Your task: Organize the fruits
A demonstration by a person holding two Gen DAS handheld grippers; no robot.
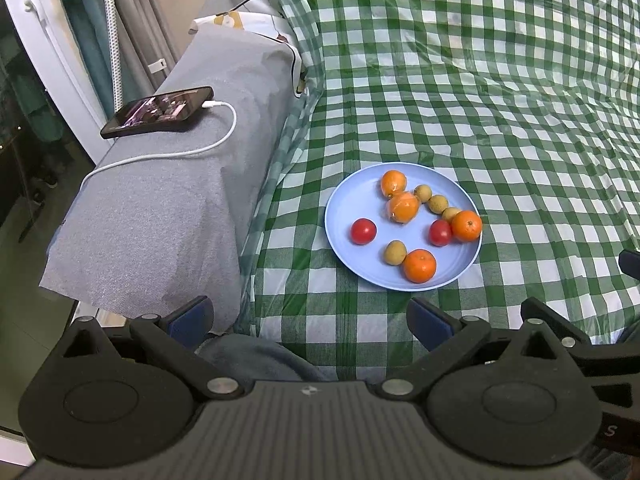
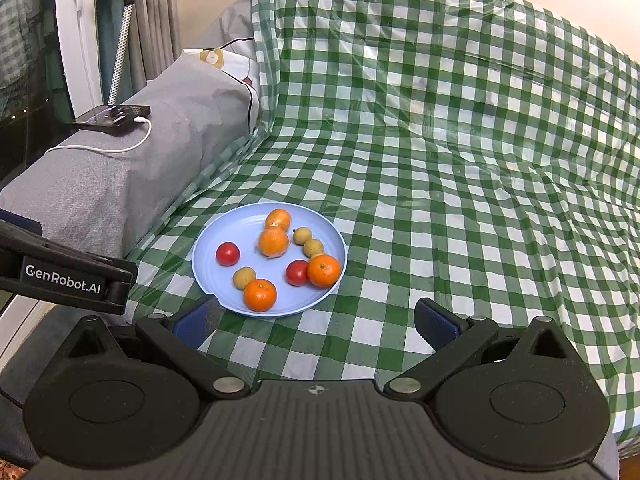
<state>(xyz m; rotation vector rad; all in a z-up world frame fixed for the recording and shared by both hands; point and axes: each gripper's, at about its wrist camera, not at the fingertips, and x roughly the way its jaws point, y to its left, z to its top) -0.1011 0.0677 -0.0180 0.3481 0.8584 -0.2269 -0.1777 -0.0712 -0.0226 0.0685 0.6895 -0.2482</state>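
On plate [image 1: 352,208]: four oranges [image 1: 419,265], two tomatoes [image 1: 363,231], four longans [image 1: 395,252].

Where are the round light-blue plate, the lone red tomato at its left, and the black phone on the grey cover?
Round light-blue plate [image 1: 344,216]: left wrist view, bare left inner surface.
Lone red tomato [image 2: 227,253]: right wrist view, its centre.
Black phone [image 1: 158,111]: left wrist view, middle of screen.

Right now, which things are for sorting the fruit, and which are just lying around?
For the job:
- blue plate
- four oranges, such as the nearest one
- two red tomatoes, one on the left
- four small tan fruits, one near the front
- both open tongs, left and right

Just lying about:
- phone
- white charging cable
- grey cover
- checked cloth
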